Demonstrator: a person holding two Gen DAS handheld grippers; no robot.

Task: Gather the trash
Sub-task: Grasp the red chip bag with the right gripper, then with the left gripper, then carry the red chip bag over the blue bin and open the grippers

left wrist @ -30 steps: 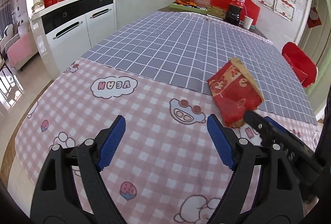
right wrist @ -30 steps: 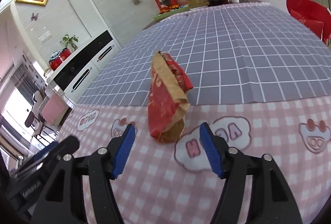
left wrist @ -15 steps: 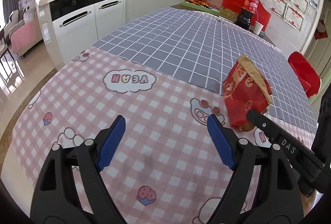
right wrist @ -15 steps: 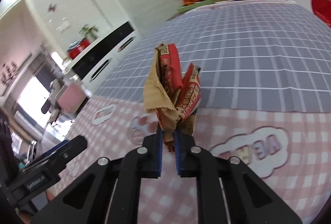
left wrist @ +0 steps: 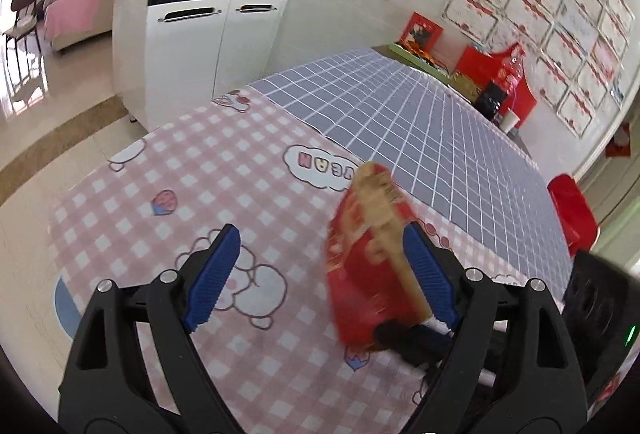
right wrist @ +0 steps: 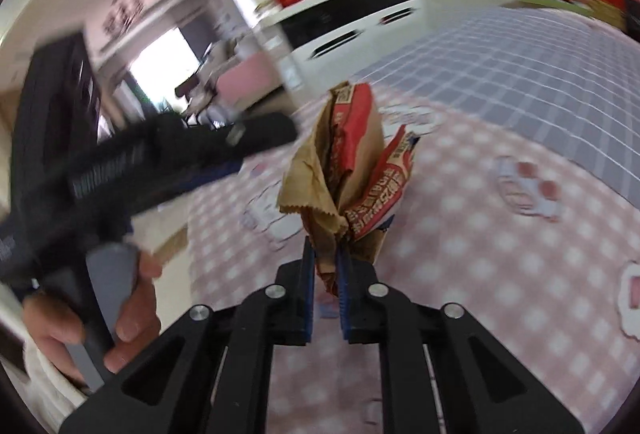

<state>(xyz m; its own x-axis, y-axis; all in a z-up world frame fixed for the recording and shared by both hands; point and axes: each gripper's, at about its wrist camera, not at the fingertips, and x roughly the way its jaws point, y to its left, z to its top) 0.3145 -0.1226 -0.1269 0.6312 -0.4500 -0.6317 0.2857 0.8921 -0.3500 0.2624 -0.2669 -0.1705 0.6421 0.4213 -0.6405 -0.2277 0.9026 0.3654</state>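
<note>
Far left, right wrist view: bare hand (right wrist: 92, 318) wrapped round a grey trigger handle, carrying the left gripper (right wrist: 192, 149), seen blurred as a dark body reaching toward centre.

Left wrist view, left side: white cabinet (left wrist: 192, 33) with black top band and two dark handles, red items and a small plant on top. Pink-checked tablecloth (left wrist: 200, 169) with cartoon prints below it, grey grid cloth (left wrist: 420, 129) laid further back.

Centre, left wrist view: left gripper (left wrist: 320, 274) with blue pads standing wide, jaws opening slightly. Red and brown snack bag (left wrist: 368, 254) sits inside the gap, hard against the right-hand pad; contact with that pad cannot be told through the blur. Left-hand pad well clear of it.

Centre, right wrist view: right gripper (right wrist: 326, 286) clamped tight on the crumpled lower end of the snack bag (right wrist: 352, 169), which stands up from the pads, lifted above the pink cloth, torn flaps splayed.

Right, left wrist view: red chair (left wrist: 572, 209) beside the table edge, certificates (left wrist: 560, 33) on the wall, dark bottle (left wrist: 496, 93) with red label at the table's far end.
</note>
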